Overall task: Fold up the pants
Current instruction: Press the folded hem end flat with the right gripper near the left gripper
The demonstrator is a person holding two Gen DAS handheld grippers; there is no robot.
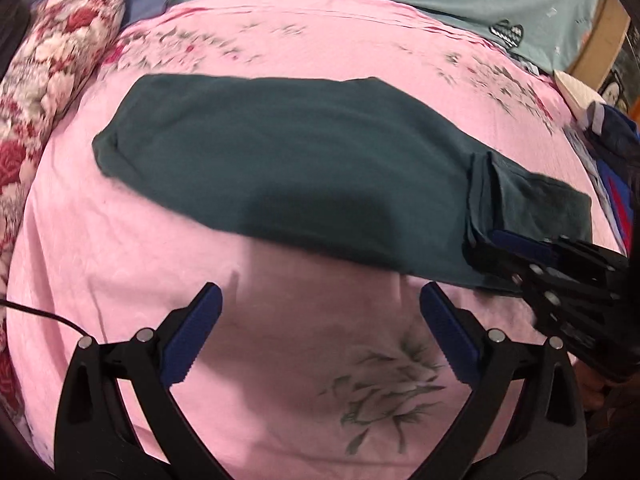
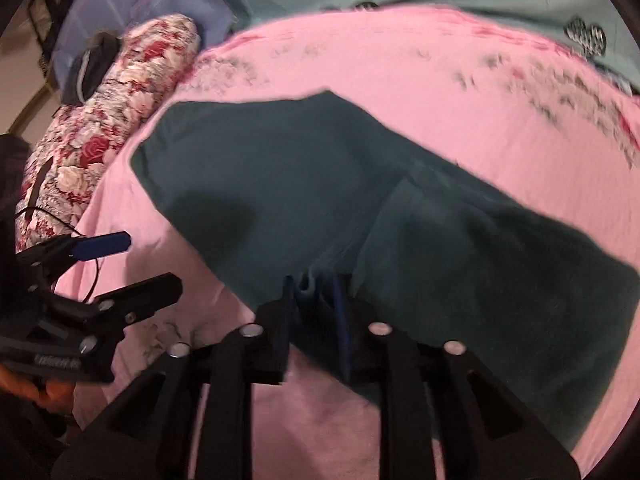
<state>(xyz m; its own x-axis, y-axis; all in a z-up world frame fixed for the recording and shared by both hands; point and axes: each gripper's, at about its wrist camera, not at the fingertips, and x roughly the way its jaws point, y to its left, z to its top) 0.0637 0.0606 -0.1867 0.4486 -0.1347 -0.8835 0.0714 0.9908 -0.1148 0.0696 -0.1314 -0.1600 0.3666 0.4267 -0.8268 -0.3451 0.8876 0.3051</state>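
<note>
Dark green pants (image 1: 300, 168) lie flat and lengthwise on the pink bedsheet (image 1: 120, 280), with one end folded back over itself as a flap (image 1: 540, 200). My left gripper (image 1: 320, 296) is open wide just short of the pants' near edge, with only sheet between its fingers. My right gripper (image 1: 476, 240) is at the folded end. In the right wrist view the right gripper (image 2: 314, 292) has a bunch of the pants (image 2: 320, 180) between its blue pads, which stand a little apart and do not pinch it. My left gripper (image 2: 148, 260) shows at the left of that view.
A red and white floral bolster (image 1: 52, 80) lies along the left side of the bed. A teal blanket (image 1: 400, 0) runs along the far side. A black cable (image 1: 40, 316) crosses the sheet at the left. Blue items (image 1: 616, 160) sit at the right edge.
</note>
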